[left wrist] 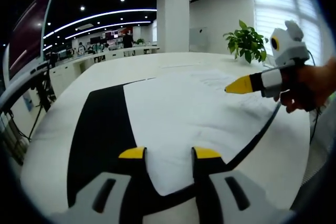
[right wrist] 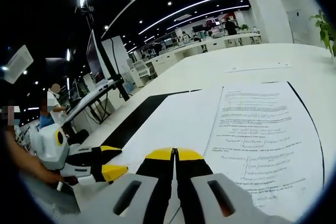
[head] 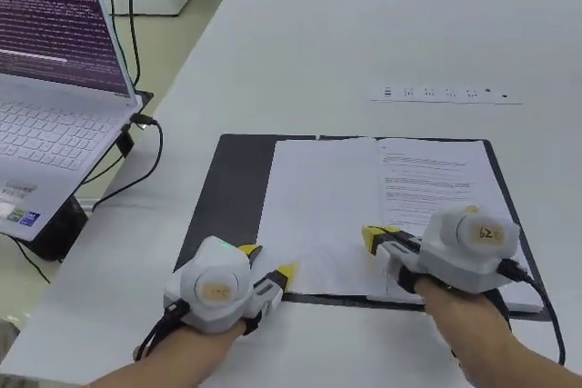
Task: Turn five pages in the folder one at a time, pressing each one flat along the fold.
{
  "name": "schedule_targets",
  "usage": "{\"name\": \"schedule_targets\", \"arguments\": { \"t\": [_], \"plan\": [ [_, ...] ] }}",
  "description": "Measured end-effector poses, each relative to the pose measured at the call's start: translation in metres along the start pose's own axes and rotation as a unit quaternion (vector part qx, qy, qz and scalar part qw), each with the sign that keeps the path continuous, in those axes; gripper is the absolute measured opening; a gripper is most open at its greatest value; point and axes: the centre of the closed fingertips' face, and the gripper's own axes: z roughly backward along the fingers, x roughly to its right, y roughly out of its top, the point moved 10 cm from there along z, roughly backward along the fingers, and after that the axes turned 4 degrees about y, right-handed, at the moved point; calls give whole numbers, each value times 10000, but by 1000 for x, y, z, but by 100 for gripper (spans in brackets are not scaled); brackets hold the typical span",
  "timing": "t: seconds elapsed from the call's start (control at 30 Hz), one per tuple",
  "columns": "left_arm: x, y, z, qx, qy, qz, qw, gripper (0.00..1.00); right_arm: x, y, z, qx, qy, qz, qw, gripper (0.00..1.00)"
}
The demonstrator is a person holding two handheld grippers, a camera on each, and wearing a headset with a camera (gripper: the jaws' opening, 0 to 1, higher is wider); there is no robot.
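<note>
Folder (head: 232, 197) open, one blank-backed sheet (head: 318, 206) lying left of fold, total turned indeterminate; left gripper (head: 267, 259) released at its corner, right gripper (head: 373, 238) clenched empty, near fold.

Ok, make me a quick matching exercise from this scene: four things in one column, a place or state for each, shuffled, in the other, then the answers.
Things:
1. left hand-held gripper
2. right hand-held gripper
3. laptop
4. printed page

Places or states:
A. lying on the right half of the folder
B. jaws apart
C. left of the folder, screen lit
D. jaws closed together

Pairs: 1-B, 2-D, 3-C, 4-A
</note>
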Motion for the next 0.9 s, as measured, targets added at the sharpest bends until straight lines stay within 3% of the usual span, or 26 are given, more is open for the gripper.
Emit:
{"name": "schedule_targets", "arguments": {
  "t": [0.43, 0.9],
  "plan": [
    [0, -2, 1, 100, 26, 109, 9999, 33, 43, 26, -50, 125, -336, -208, 9991, 0],
    [0, -2, 0, 147, 24, 105, 9998, 33, 50, 40, -70, 126, -406, -97, 9990, 0]
  ]
}}
